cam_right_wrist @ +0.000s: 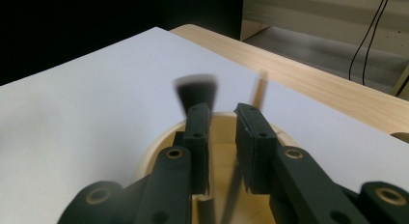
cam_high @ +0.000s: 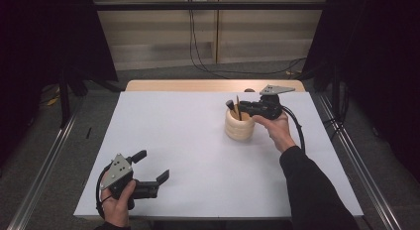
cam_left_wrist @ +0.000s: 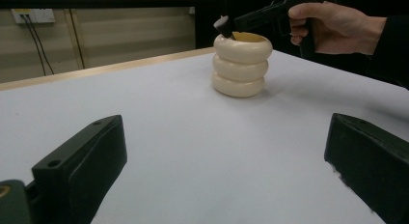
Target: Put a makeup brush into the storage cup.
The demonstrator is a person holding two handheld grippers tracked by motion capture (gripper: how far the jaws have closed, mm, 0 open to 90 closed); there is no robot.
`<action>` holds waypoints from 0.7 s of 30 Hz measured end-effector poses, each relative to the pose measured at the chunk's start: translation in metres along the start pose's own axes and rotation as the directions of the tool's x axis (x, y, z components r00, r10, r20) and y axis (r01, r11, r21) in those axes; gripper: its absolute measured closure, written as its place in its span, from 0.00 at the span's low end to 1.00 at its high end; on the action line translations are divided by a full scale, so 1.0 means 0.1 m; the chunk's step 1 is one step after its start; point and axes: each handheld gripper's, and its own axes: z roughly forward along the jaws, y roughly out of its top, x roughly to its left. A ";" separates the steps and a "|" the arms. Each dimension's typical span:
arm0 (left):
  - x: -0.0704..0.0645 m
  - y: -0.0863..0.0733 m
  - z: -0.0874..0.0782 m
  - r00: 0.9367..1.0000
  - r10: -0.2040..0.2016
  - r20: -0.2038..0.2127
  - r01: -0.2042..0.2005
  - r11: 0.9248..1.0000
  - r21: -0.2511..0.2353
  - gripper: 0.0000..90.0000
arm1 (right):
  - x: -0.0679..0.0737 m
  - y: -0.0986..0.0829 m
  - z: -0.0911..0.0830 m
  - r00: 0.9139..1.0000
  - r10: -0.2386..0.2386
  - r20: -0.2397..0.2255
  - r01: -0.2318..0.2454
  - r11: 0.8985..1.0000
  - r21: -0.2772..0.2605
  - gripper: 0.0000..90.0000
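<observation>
A cream-coloured holder shaped like three stacked rings (cam_high: 239,125) stands on the white sheet covering the wooden desk (cam_high: 198,141), right of centre toward the far side. Two slim items stand inside it: a thin wooden-handled stick (cam_high: 237,107) and a dark-tipped brush (cam_high: 229,106). The right gripper (cam_high: 236,109) hovers at the holder's rim. In the right gripper view its fingers (cam_right_wrist: 197,137) are nearly closed, a narrow gap left between them, and the thin stick rises in that gap; whether they actually pinch it cannot be told. The left gripper (cam_high: 153,165) rests at the near left corner, well apart from the holder, its fingers (cam_left_wrist: 82,161) spread wide and holding nothing. Cables (cam_high: 198,46) trail on the floor beyond the desk. No readable writing is visible.
</observation>
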 end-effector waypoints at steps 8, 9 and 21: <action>0.00 0.00 0.01 1.000 -0.009 0.008 0.009 1.000 -0.005 0.01 | -0.01 0.00 -0.03 1.000 0.001 0.006 -0.001 1.000 -0.021 0.78; 0.00 0.00 0.01 1.000 -0.010 0.008 0.010 1.000 -0.005 0.01 | 0.00 0.00 -0.04 1.000 0.000 0.002 0.000 0.999 -0.032 0.75; -0.01 0.00 0.01 1.000 -0.009 0.005 0.009 1.000 -0.011 0.01 | 0.14 0.03 -0.17 0.999 -0.037 -0.001 0.036 0.994 -0.101 0.25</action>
